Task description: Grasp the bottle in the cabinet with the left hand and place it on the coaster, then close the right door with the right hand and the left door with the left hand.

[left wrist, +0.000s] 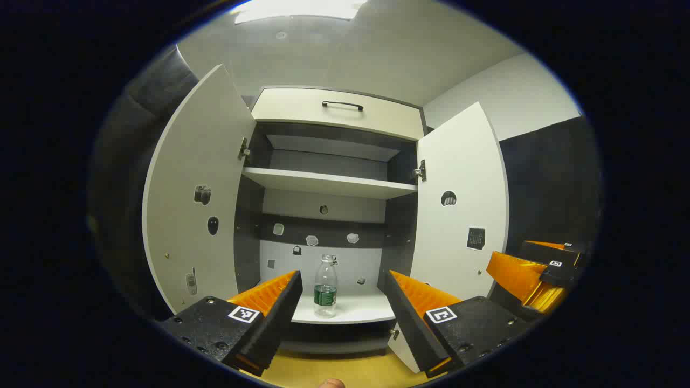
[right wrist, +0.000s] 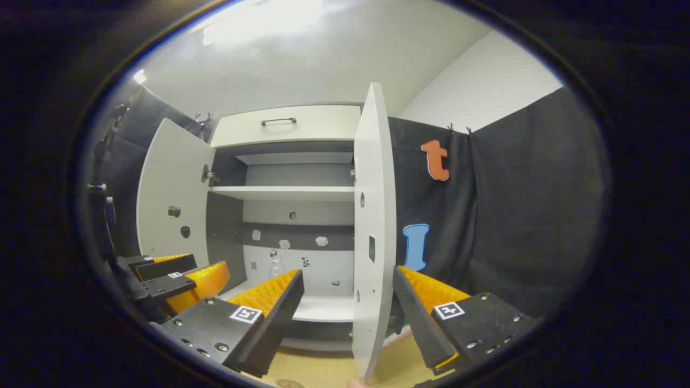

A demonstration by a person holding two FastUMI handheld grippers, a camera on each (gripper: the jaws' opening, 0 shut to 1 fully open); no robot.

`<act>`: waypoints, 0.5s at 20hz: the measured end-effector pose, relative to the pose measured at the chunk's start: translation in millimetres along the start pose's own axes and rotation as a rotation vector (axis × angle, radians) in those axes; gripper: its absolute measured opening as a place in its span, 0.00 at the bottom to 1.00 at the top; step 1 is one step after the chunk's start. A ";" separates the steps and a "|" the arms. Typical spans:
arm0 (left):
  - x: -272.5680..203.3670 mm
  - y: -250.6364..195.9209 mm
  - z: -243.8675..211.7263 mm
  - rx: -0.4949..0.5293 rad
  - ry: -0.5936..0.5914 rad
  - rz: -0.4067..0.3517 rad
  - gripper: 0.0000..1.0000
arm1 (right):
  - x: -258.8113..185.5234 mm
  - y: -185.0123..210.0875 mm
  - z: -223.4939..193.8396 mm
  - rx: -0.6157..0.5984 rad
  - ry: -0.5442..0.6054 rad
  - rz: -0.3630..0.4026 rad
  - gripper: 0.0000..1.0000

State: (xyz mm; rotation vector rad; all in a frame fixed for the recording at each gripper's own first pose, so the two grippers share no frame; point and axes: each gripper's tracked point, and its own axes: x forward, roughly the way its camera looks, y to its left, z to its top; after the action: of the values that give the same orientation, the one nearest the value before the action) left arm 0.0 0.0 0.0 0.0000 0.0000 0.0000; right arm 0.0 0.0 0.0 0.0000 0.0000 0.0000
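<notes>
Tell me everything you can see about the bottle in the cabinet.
The bottle is a small clear plastic one with a dark green label band around its lower half; whether it has a cap cannot be told. It looks empty or nearly so. It stands upright on the cabinet's white bottom shelf, near the front edge. Nothing touches it but the shelf. The left claw is open, lined up with it but short of it.

bottle (left wrist: pixel 325 285) stands upright on the cabinet's bottom shelf (left wrist: pixel 361 310).
</notes>
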 end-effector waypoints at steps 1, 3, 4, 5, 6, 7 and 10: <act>-0.3 0.9 0.8 0.000 0.001 0.002 0.96 | -0.2 -0.1 0.6 0.002 -0.001 -0.001 1.00; 0.4 0.5 0.8 -0.004 0.003 0.001 0.96 | -0.5 -0.8 1.2 0.000 -0.003 -0.003 1.00; 0.3 1.1 -1.5 -0.004 0.007 0.002 0.96 | -0.7 -1.4 1.0 -0.002 -0.004 -0.005 1.00; 0.2 1.6 -2.6 -0.004 0.011 0.002 0.96 | -0.6 -1.9 0.9 -0.002 -0.003 -0.006 1.00; 0.4 2.1 -4.0 -0.003 0.015 0.003 0.96 | -0.3 -2.2 0.7 -0.002 -0.002 -0.008 1.00; 0.4 2.2 -5.1 -0.005 0.020 0.002 0.96 | 0.0 -3.1 0.9 -0.003 0.000 -0.011 1.00; 2.9 4.6 -8.6 -0.015 0.033 0.001 0.96 | -2.1 -7.1 0.8 -0.010 0.000 -0.024 1.00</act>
State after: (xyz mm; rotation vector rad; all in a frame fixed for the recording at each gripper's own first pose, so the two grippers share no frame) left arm 2.9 4.6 -8.6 -0.0153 0.0330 0.0013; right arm -2.1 -7.1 0.8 -0.0100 -0.0001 -0.0241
